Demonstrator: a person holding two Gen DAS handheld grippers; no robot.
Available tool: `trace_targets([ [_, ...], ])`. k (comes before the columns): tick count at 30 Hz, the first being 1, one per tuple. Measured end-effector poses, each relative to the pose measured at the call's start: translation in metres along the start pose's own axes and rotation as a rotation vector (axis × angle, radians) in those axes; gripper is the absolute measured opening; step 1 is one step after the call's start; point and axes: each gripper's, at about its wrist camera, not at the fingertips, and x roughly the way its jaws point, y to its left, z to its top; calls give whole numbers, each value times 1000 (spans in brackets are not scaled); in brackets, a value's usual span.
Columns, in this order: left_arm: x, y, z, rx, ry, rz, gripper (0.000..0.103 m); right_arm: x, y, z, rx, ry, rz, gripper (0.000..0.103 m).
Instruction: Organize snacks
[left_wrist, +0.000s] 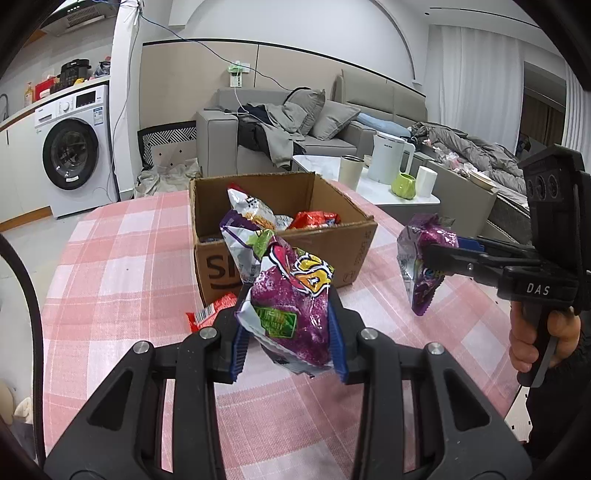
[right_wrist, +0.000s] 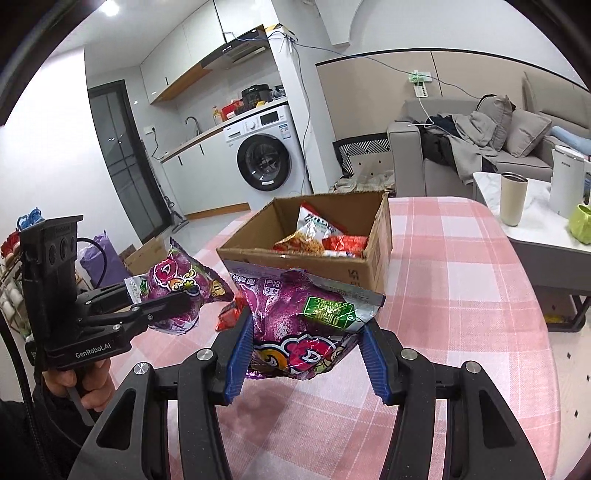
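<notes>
Presently, item one: left gripper, jaws pinched hard on a purple snack bag, which I hold clear above the worktop, just near of the cardboard box. Item two: right gripper, jaws pressed on a second purple bag of the same kind, gripped across its wider body, so they stand further apart; it too hangs off the cloth, on the near side of the box. Both bags are raised, I judge, so they can clear the box wall and go in among the packets already lying there, orange, red and white. Item three: a red packet on the worktop against the near left corner of the box, not yet gathered. Cross-reference of views: the left wrist view shows the right gripper side-on at far right, with the hand on its handle, and the low table with a white kettle and a green cup beyond. The right wrist view alone shows the left gripper side-on, the box interior from the right, and the floor clutter at far left. The red packet shows there only as a sliver between the bags.
</notes>
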Motion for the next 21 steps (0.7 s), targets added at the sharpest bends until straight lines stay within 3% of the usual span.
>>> trace_targets([
  [21, 18, 22, 56, -31, -64, 49, 33, 1, -1, 36, 56, -71, -20, 55],
])
